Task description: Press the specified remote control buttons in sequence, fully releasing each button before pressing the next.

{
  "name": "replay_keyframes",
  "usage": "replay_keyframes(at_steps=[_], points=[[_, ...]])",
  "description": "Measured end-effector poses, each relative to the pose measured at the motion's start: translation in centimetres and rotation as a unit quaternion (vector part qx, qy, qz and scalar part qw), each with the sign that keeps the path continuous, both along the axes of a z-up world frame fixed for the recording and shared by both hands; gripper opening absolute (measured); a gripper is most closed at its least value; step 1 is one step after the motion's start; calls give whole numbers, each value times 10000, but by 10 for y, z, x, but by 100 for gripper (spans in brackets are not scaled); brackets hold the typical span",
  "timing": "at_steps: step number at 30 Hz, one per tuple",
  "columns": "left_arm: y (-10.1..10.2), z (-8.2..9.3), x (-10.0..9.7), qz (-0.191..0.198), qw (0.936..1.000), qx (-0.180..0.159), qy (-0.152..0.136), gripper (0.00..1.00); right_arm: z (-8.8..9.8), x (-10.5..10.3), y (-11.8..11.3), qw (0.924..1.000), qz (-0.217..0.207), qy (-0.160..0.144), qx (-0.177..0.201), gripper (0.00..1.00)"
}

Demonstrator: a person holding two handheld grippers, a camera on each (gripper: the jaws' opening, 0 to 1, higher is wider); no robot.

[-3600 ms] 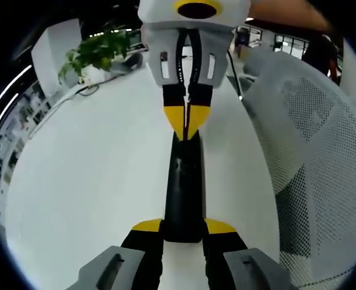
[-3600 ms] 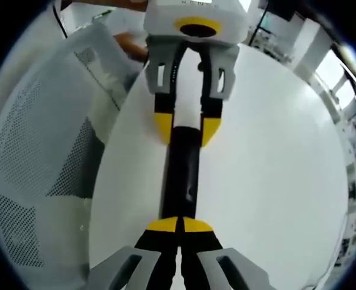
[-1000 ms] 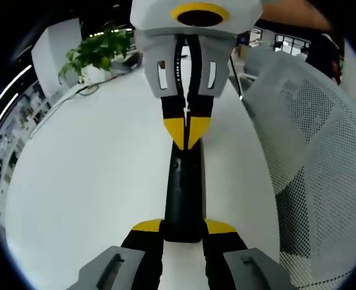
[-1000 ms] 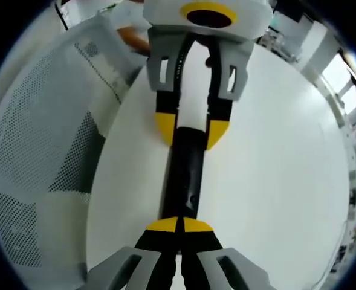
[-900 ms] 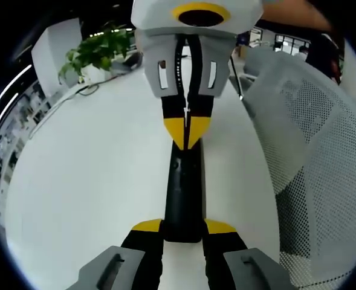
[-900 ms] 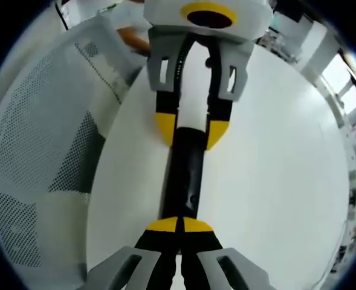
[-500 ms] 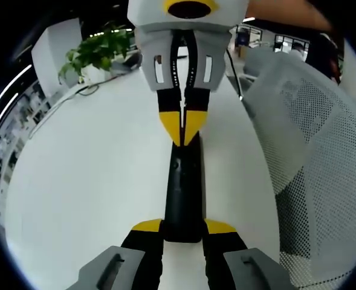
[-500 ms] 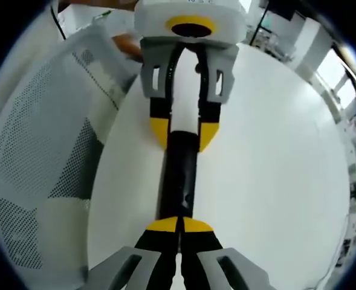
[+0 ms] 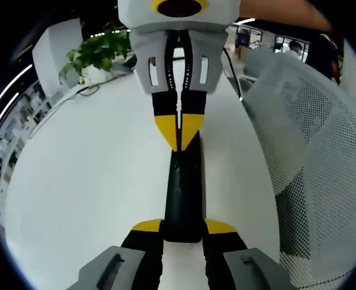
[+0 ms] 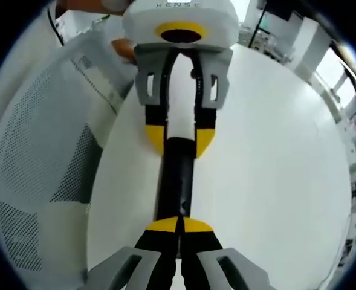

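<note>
A long black remote [image 9: 182, 193] lies lengthwise over the white table [image 9: 87, 181]. My left gripper [image 9: 182, 226] is shut on its near end, one yellow-tipped jaw on each side. My right gripper [image 9: 179, 132] reaches in from the far side, shut, with its joined yellow tips pointing down onto the remote's upper face. In the right gripper view the right gripper [image 10: 178, 225] stands shut over the remote [image 10: 176, 181], and the left gripper [image 10: 179, 139] clasps the far end. I cannot tell which button lies under the tips.
A white mesh office chair [image 9: 310, 151] stands close beside the table, also seen as the chair [image 10: 38, 151] in the right gripper view. A potted plant [image 9: 99, 51] stands at the table's far edge. A person's hand [image 10: 122, 45] shows behind the left gripper.
The right gripper has drifted slightly sideways, and its shut tips have come a little lower along the remote. The left gripper keeps its hold on the remote.
</note>
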State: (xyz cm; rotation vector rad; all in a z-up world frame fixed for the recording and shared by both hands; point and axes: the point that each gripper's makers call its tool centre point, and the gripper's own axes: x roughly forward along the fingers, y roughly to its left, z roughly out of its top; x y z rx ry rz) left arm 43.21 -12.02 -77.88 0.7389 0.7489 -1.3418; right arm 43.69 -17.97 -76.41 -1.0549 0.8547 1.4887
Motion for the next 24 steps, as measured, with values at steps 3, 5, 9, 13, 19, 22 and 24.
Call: replay_keyframes(at_steps=[3,5,9,13,19,22,24], points=[[0,0,0,2,10000,-11,-7,24,-1,1,1,10000,13,4,-3,0],[0,0,0,8,10000,-19,-12,24,-1,1,2,10000,25,6,-6,0],[0,0,0,11,10000,-22,-20,24,-1,1,5,10000,47,8,7,0],[0,0,0,17,10000,-35,-7,24,-2,1,7,10000,81,6,11,0],[-1,0,0,26,10000,-59,-2,24,-3,2,9,9999,109,25,10,0],[-1,-1,0,18,10000,-56,-7,24,-4,2,12,9999,141,32,12,0],[-1,0,0,8,10000,-52,-17,24,-5,1,14,9999,164,38,22,0]])
